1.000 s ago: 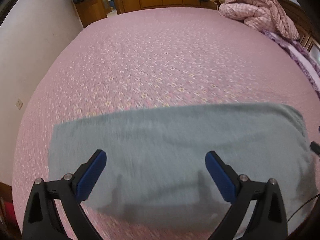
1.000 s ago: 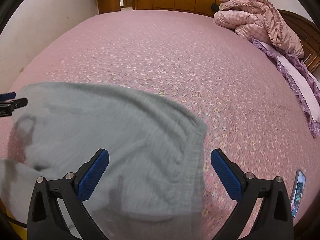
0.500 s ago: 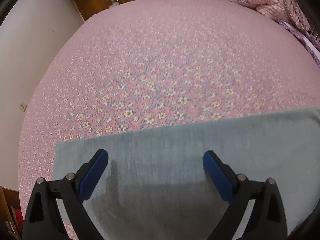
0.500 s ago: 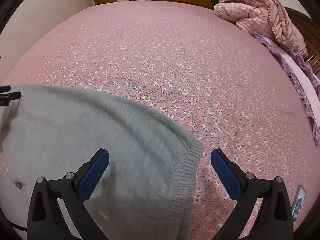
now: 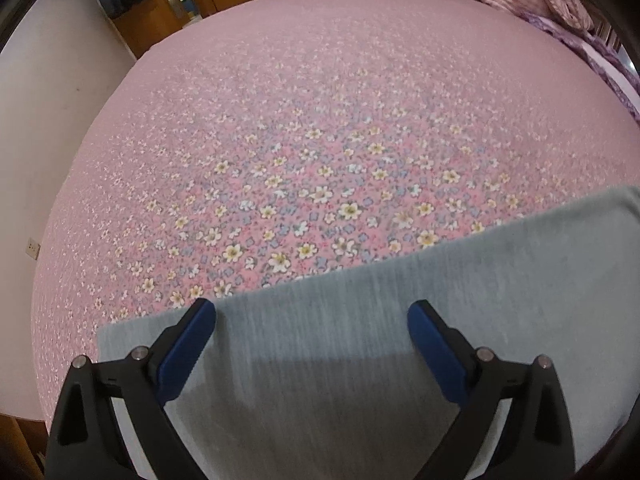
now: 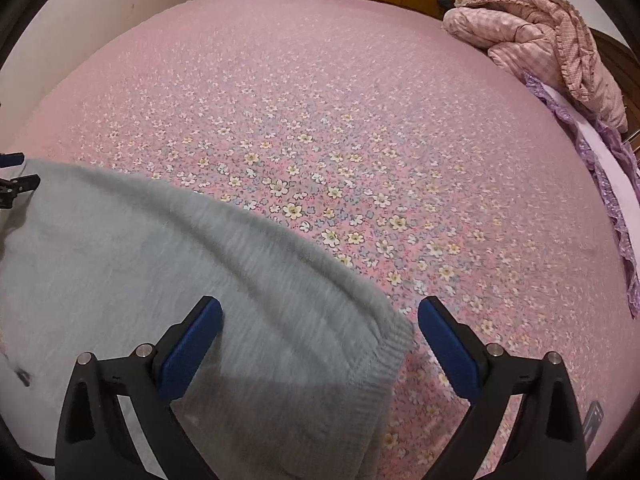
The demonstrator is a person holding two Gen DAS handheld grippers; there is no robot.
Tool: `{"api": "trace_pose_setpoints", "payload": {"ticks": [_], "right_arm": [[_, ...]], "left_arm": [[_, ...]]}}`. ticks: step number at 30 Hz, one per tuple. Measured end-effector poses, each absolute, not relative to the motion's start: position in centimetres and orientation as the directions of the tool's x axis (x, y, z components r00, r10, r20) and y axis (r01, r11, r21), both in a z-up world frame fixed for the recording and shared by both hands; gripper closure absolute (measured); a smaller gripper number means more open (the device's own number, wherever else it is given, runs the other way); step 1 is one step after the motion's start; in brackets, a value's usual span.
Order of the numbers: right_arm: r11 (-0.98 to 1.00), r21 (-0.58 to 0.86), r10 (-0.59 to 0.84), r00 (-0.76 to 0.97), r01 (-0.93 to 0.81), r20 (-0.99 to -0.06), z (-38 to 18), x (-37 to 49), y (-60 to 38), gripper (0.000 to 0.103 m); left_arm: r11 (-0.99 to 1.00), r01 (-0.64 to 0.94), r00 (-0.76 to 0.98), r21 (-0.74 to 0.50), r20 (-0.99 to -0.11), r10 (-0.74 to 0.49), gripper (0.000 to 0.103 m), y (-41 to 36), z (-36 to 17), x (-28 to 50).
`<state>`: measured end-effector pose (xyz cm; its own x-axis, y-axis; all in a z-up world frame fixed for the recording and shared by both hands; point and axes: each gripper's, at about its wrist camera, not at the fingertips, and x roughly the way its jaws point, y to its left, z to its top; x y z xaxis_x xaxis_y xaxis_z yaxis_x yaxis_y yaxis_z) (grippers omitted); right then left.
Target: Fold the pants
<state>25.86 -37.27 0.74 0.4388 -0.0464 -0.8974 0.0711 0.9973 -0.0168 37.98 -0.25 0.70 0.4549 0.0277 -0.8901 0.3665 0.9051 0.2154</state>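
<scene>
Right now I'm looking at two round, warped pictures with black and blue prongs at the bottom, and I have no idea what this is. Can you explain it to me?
Those prongs are hand-held grippers: a person holds one in each hand, and a wide-angle camera on each looks forward along its two fingers, which warps the picture. One picture comes from the left gripper, the other from the right gripper. Both look down on a bed with a pink flowered bedspread. Grey pants lie flat on it at the near edge; their ribbed waistband shows between the right gripper's fingers. A bundled pink quilt sits at the far corner. Both grippers are open above the pants and hold nothing.
</scene>
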Motion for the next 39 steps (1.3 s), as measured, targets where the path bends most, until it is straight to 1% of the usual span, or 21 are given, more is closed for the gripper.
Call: {"api": "trace_pose_setpoints", "payload": {"ticks": [4, 5, 9, 11, 13, 14, 16, 17, 19, 20, 22, 23, 24, 26, 27, 29, 30, 31, 32, 34, 39], "right_arm": [[0.997, 0.007, -0.024, 0.422, 0.072, -0.906, -0.8, 26.2, -37.7, 0.003], [0.997, 0.016, -0.018, 0.423, 0.077, -0.906, -0.9, 26.2, -37.9, 0.001], [0.993, 0.086, 0.043, 0.424, 0.083, -0.905, -1.6, 26.3, -39.3, 0.0], [0.992, 0.095, 0.054, 0.418, 0.078, -0.907, -1.6, 26.4, -39.9, 0.0], [0.993, 0.088, 0.049, 0.41, 0.077, -0.911, -1.6, 26.5, -40.0, 0.0], [0.993, 0.088, 0.048, 0.409, 0.079, -0.911, -1.6, 26.8, -40.2, 0.0], [0.993, 0.087, 0.046, 0.408, 0.083, -0.912, -1.5, 27.0, -40.1, 0.0], [0.993, 0.086, 0.044, 0.41, 0.085, -0.911, -1.5, 27.2, -40.2, 0.0], [0.992, 0.083, 0.037, 0.42, 0.092, -0.907, -1.6, 27.3, -40.1, 0.0], [0.992, 0.083, 0.035, 0.426, 0.094, -0.904, -1.5, 27.0, -39.8, 0.0], [0.992, 0.089, 0.039, 0.437, 0.094, -0.899, -1.5, 26.6, -39.7, 0.001], [0.991, 0.093, 0.043, 0.441, 0.093, -0.896, -1.4, 26.4, -39.7, 0.004], [0.992, 0.093, 0.044, 0.446, 0.089, -0.894, -1.3, 26.1, -39.6, 0.007], [0.993, 0.093, 0.051, 0.453, 0.072, -0.89, -0.8, 25.6, -39.5, 0.02], [0.994, 0.093, 0.055, 0.457, 0.061, -0.888, -0.5, 25.3, -39.4, 0.026], [0.994, 0.098, 0.067, 0.462, 0.043, -0.884, 0.0, 25.0, -39.4, 0.053], [0.994, 0.108, 0.081, 0.461, 0.032, -0.884, 0.2, 24.9, -39.4, 0.061], [0.993, 0.12, 0.096, 0.459, 0.022, -0.883, 0.4, 24.7, -39.4, 0.074], [0.993, 0.121, 0.099, 0.458, 0.018, -0.883, 0.6, 24.4, -39.4, 0.079], [0.995, 0.099, 0.085, 0.469, 0.005, -0.879, 1.2, 24.1, -39.0, 0.081], [0.996, 0.094, 0.085, 0.516, -0.009, -0.852, 3.1, 21.8, -38.6, 0.082]], "left_arm": [[0.906, 0.363, 0.444, 0.216, -0.895, 0.036, 0.001, -0.4, 0.3, 38.5], [0.906, 0.368, 0.436, 0.209, -0.899, 0.031, 0.001, -0.3, 0.2, 38.8], [0.911, 0.38, 0.396, 0.163, -0.918, 0.0, 0.001, 0.0, -0.1, 40.2], [0.911, 0.386, 0.376, 0.146, -0.927, -0.011, 0.003, 0.6, -0.5, 41.0], [0.918, 0.385, 0.34, 0.099, -0.939, -0.042, 0.013, 1.1, -0.5, 41.9], [0.919, 0.386, 0.331, 0.081, -0.942, -0.056, 0.016, 1.1, -0.4, 41.9], [0.914, 0.396, 0.334, 0.086, -0.941, -0.056, 0.025, 0.8, -0.2, 41.6], [0.914, 0.396, 0.336, 0.09, -0.94, -0.053, 0.028, 0.7, -0.1, 41.3], [0.921, 0.378, 0.332, 0.09, -0.942, -0.044, 0.041, 0.3, 0.1, 41.1], [0.923, 0.375, 0.33, 0.09, -0.943, -0.042, 0.046, 0.1, 0.2, 40.8], [0.92, 0.382, 0.328, 0.093, -0.944, -0.041, 0.073, -0.8, 0.4, 40.4], [0.917, 0.388, 0.328, 0.098, -0.944, -0.038, 0.08, -1.2, 0.5, 40.2], [0.916, 0.39, 0.327, 0.1, -0.944, -0.036, 0.093, -1.5, 0.6, 40.1], [0.924, 0.371, 0.328, 0.096, -0.944, -0.034, 0.097, -1.6, 0.7, 40.0], [0.931, 0.355, 0.33, 0.082, -0.943, -0.043, 0.098, -1.4, 0.8, 40.0], [0.946, 0.322, 0.335, 0.039, -0.939, -0.076, 0.099, -0.8, 1.0, 39.9], [0.951, 0.308, 0.342, 0.017, -0.935, -0.094, 0.1, -0.5, 1.2, 39.7], [0.955, 0.296, 0.348, -0.003, -0.931, -0.11, 0.101, -0.2, 1.5, 39.4], [0.958, 0.287, 0.353, -0.023, -0.927, -0.128, 0.101, 0.2, 1.7, 39.0], [0.959, 0.278, 0.365, -0.051, -0.918, -0.154, 0.101, 0.8, 2.3, 38.3], [0.956, 0.269, 0.417, -0.117, -0.881, -0.225, 0.101, 2.2, 4.5, 34.9]]}}
